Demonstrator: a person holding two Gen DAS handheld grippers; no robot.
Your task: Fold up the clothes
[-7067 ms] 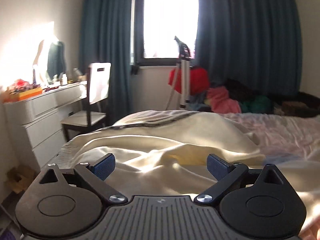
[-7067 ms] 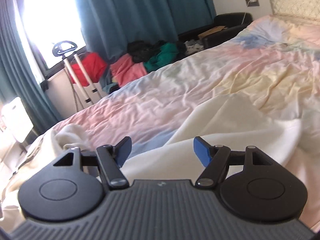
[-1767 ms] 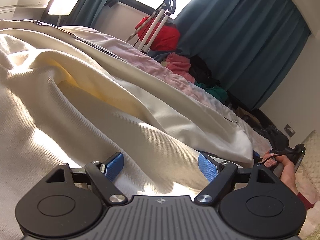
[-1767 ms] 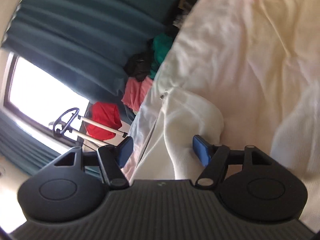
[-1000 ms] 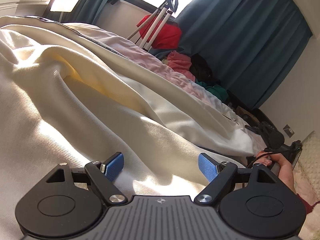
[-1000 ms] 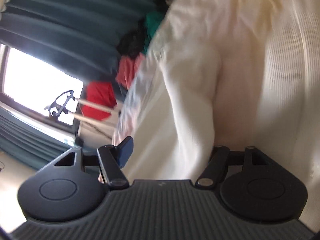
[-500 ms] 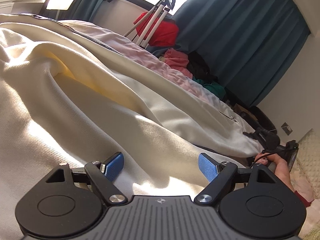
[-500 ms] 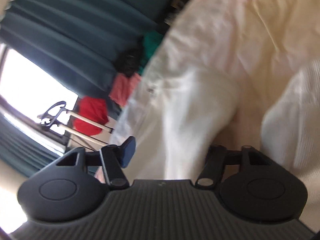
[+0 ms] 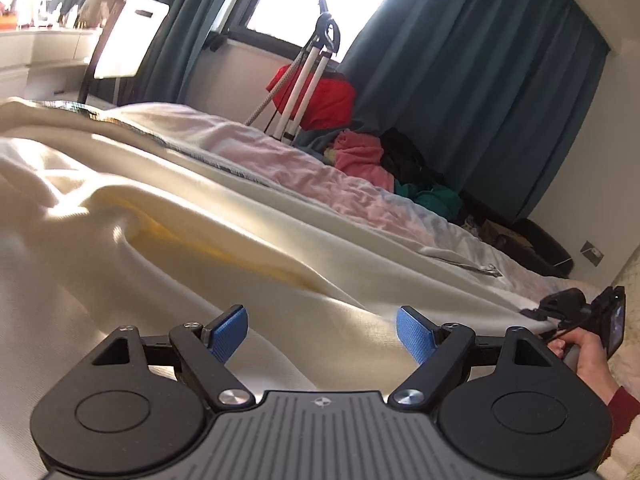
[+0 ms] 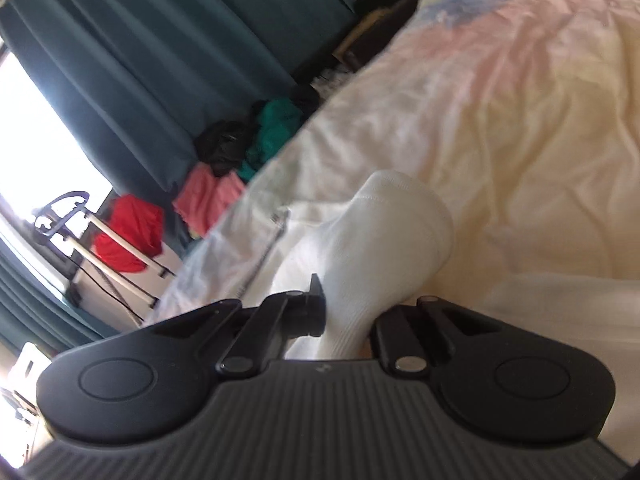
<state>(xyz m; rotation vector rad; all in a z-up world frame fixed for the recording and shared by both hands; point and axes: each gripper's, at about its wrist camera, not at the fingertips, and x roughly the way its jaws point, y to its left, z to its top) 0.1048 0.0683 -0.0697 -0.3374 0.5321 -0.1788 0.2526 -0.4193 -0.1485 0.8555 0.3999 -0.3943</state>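
A cream-white knit garment (image 9: pixel 200 232) with a zip lies spread over the bed. My left gripper (image 9: pixel 322 320) hovers just above its body, blue pads wide apart, nothing between them. In the right wrist view my right gripper (image 10: pixel 352 308) is shut on the garment's sleeve cuff (image 10: pixel 392 220), which bulges out past the pinched fingers. The left wrist view also shows the right gripper (image 9: pixel 560 308) at the garment's far right end, held by a person's hand (image 9: pixel 588 356).
A pastel bedsheet (image 10: pixel 520 80) covers the bed. Beyond its far edge are a pile of clothes (image 9: pixel 360 152), a white-legged stand (image 9: pixel 308 68) and dark teal curtains (image 9: pixel 460 80). A chair (image 9: pixel 128 36) and white dresser (image 9: pixel 36 52) stand at the left.
The right gripper's jaws have closed onto the sleeve cuff. The left gripper has risen slightly and rolled, staying open over the garment.
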